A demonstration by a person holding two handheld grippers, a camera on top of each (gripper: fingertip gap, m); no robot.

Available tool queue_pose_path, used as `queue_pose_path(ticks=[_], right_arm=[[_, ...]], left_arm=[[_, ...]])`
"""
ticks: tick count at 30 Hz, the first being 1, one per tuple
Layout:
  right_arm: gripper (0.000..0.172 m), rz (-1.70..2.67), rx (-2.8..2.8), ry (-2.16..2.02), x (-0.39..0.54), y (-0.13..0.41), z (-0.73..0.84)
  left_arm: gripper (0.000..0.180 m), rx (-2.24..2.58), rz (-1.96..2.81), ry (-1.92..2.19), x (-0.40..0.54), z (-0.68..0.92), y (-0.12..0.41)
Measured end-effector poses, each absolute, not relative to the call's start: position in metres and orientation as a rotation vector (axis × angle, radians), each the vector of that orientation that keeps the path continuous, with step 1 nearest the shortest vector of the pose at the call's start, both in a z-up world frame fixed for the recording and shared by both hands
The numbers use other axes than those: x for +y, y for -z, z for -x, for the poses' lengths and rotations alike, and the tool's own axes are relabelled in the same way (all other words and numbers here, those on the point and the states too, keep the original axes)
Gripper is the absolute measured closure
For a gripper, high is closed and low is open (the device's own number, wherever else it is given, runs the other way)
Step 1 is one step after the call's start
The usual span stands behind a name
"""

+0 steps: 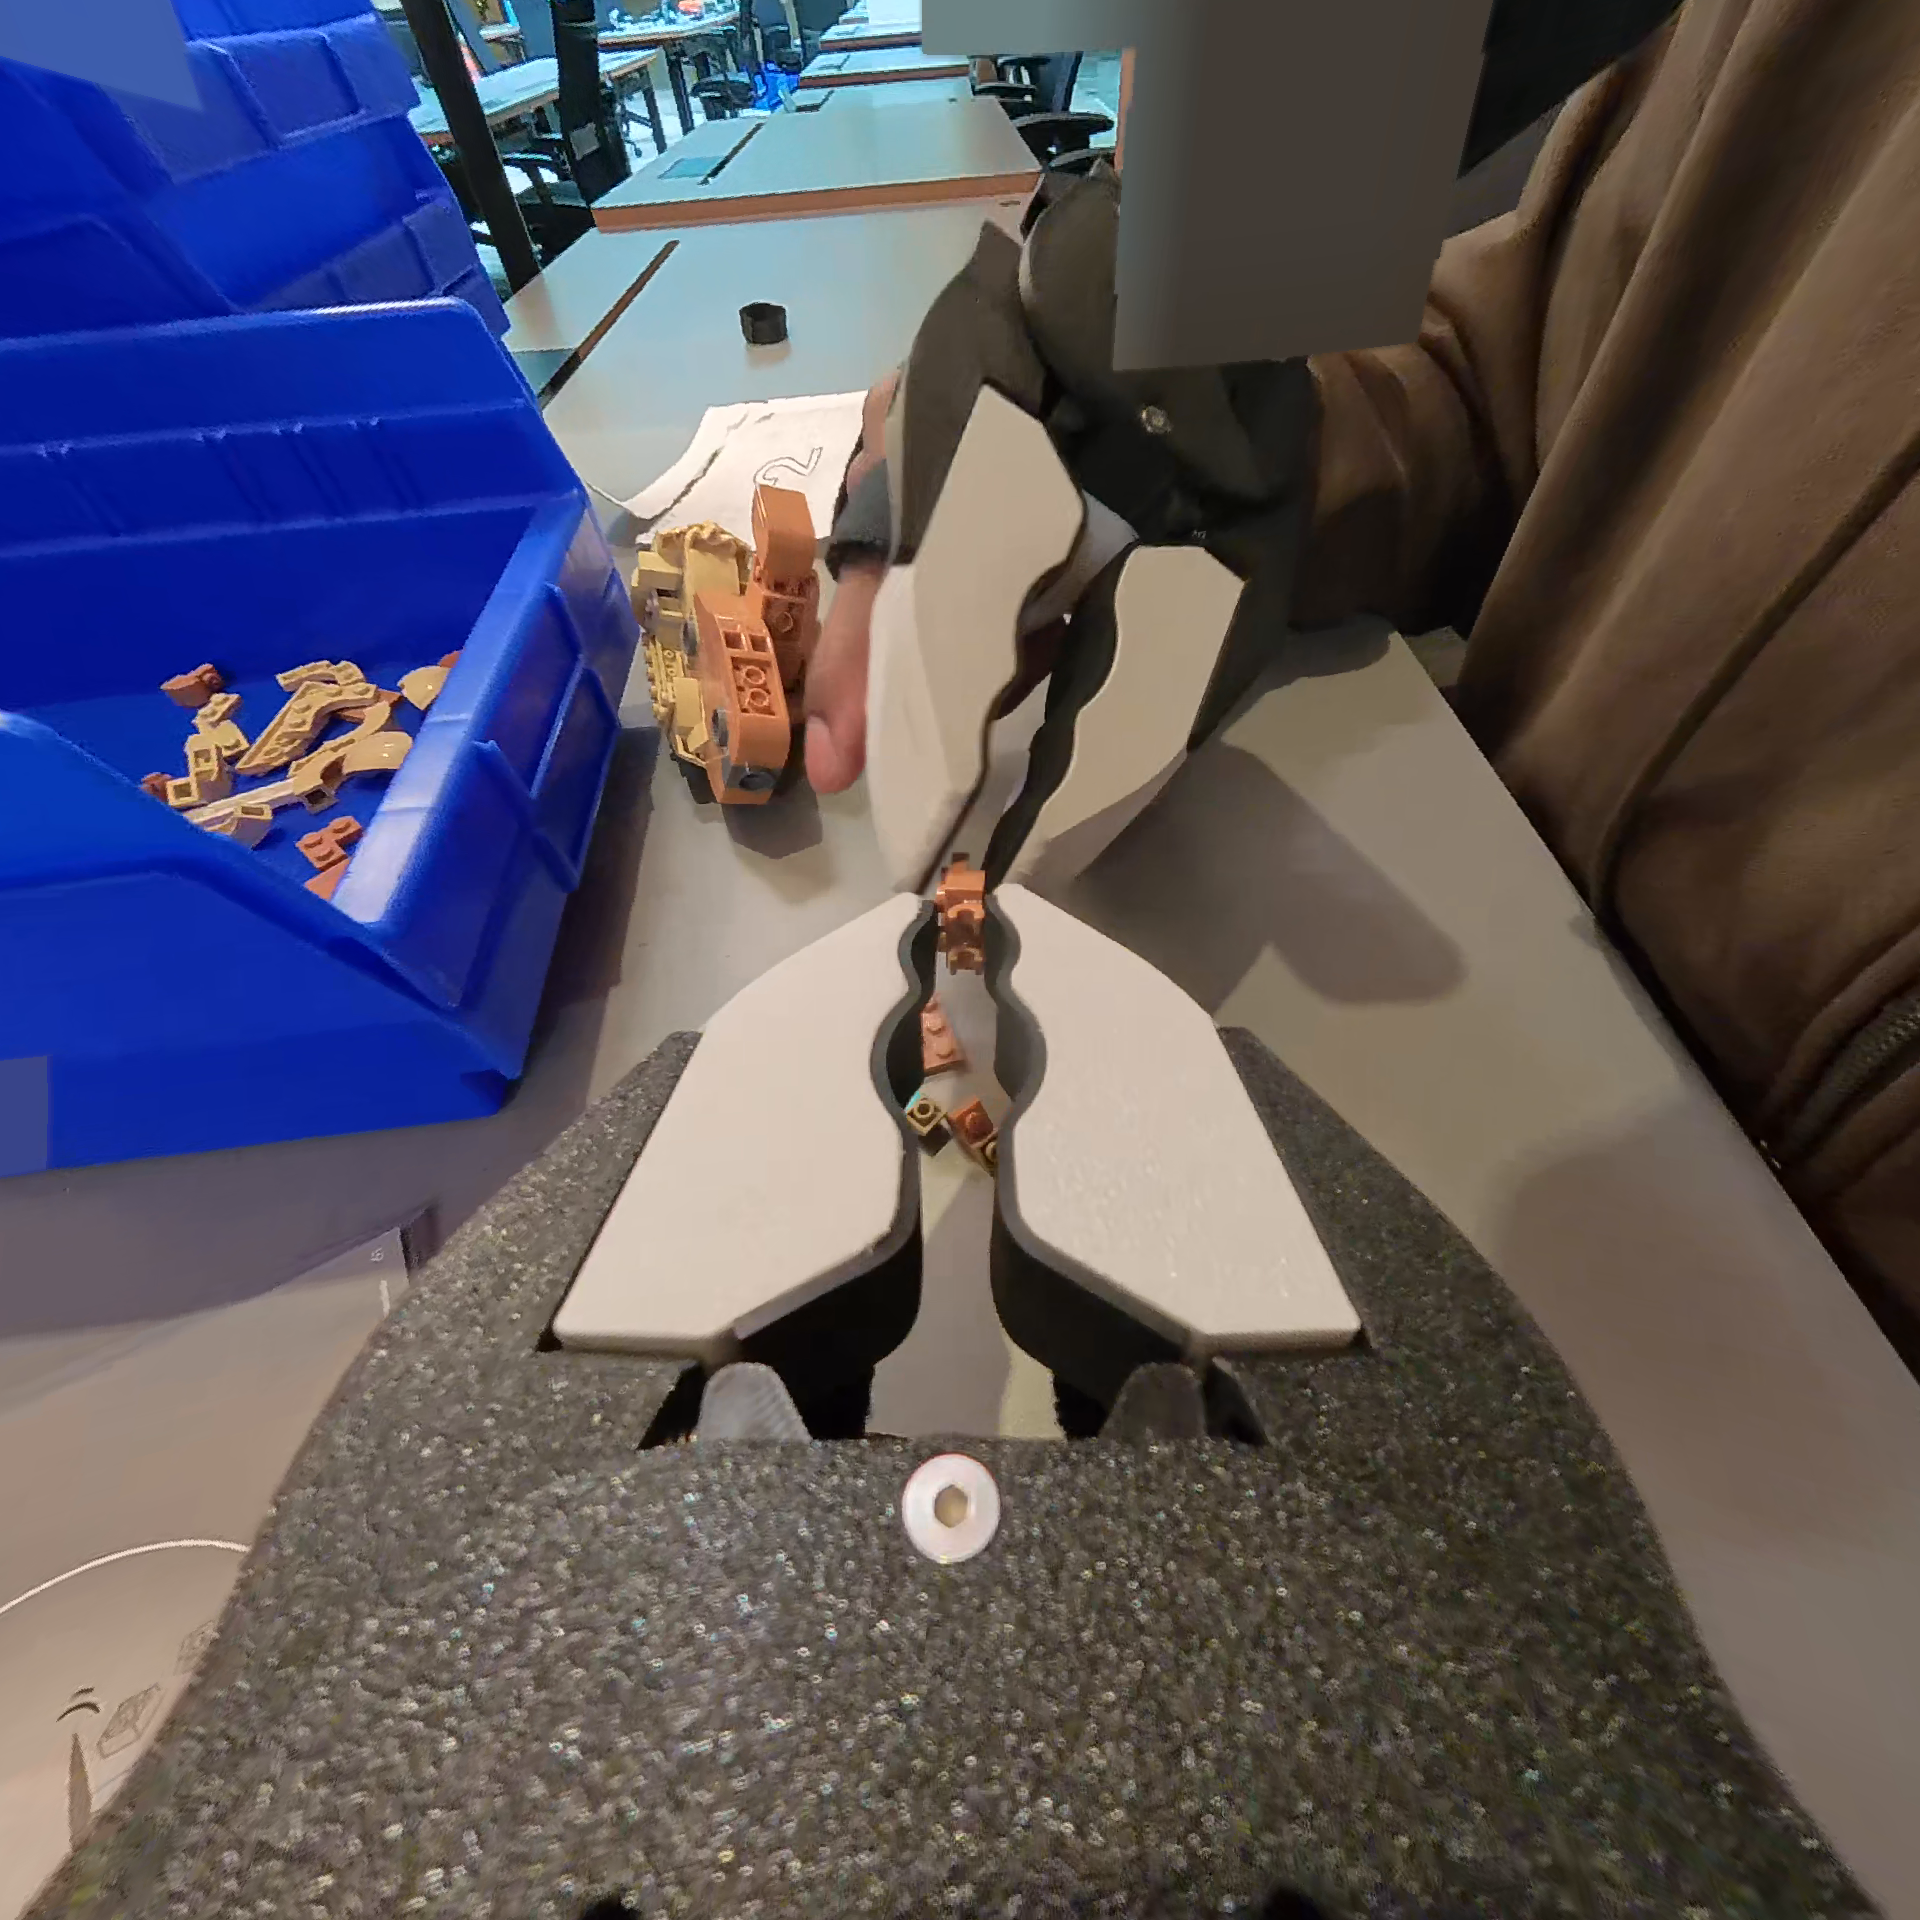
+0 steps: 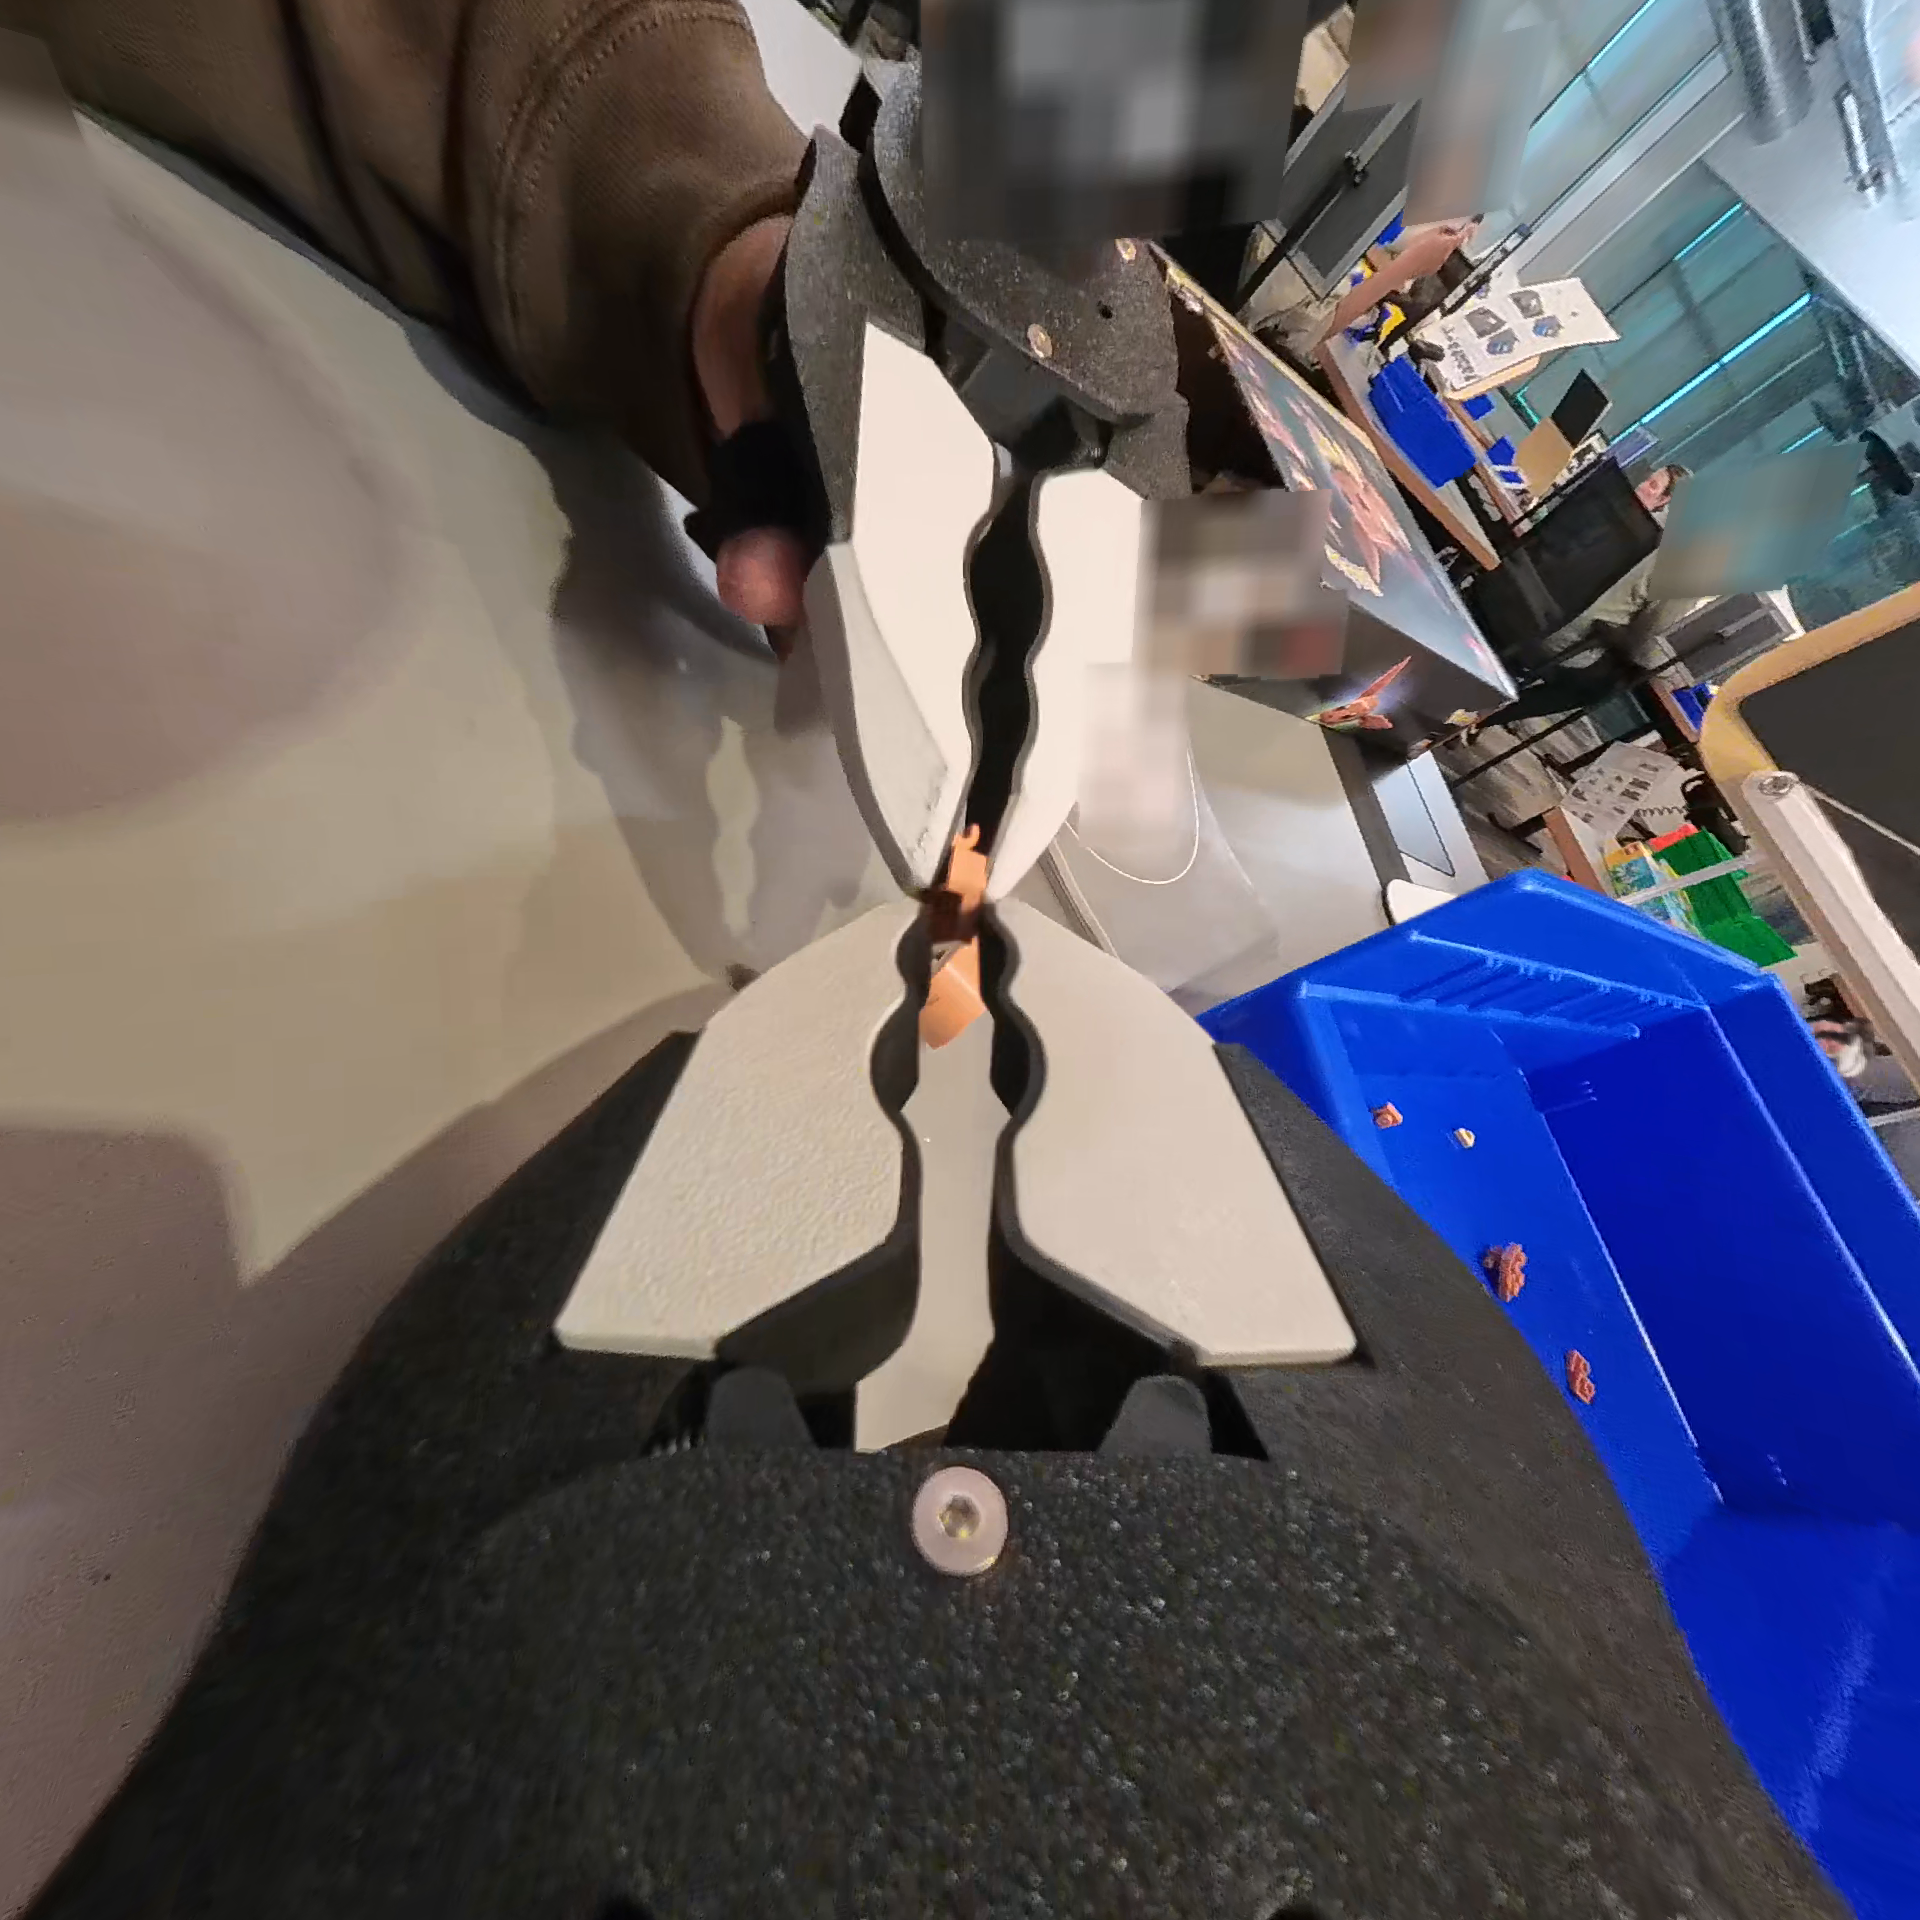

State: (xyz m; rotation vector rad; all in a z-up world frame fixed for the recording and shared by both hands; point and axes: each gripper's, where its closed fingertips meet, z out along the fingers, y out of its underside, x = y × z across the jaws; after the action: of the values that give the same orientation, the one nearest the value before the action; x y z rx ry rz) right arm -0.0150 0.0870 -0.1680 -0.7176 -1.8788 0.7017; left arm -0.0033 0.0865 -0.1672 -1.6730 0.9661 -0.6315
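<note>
The blue bin (image 1: pixel 260 644) runs off the left wrist view's left edge, loose bricks (image 1: pixel 951 1091) on the table (image 1: pixel 1351 935) show only through the slit between the left gripper (image 1: pixel 961 920)'s fingers, and the right wrist view is motion-smeared, its far background too small to read.

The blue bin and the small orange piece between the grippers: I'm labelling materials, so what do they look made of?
Blue bin: apparently moulded hard plastic, semi-glossy, with ribbed walls and light sheen along the rim. Small orange piece: likely rigid plastic toy brick, with studs and smooth faces; left gripper and right gripper both clamp it.
</note>
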Motion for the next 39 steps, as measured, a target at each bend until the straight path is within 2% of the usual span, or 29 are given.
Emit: queue_pose_path(ticks=[4, 9, 17, 27, 32, 39], right_arm=[[0.165, 0.703, -1.797, -0.65, 0.094, 0.159, 0.019], [0.166, 0.578, -1.678, -0.4, 0.11, 0.148, 0.021], [0.166, 0.418, -1.626, -0.162, 0.111, 0.148, 0.023], [0.167, 0.387, -1.637, -0.128, 0.107, 0.151, 0.024], [0.166, 0.421, -1.7, -0.269, 0.101, 0.151, 0.018], [0.165, 0.512, -1.752, -0.418, 0.096, 0.152, 0.016]], left_arm=[[0.169, 0.868, 1.69, 0.652, 0.093, 0.008, 0.161], [0.156, 0.638, 1.787, 0.851, 0.102, 0.017, 0.157], [0.156, 0.417, 1.804, 1.12, 0.104, 0.015, 0.152], [0.164, 0.481, 1.816, 0.99, 0.105, 0.012, 0.159], [0.164, 0.727, 1.769, 0.686, 0.1, 0.008, 0.161], [0.165, 0.872, 1.739, 0.545, 0.096, 0.008, 0.162]])
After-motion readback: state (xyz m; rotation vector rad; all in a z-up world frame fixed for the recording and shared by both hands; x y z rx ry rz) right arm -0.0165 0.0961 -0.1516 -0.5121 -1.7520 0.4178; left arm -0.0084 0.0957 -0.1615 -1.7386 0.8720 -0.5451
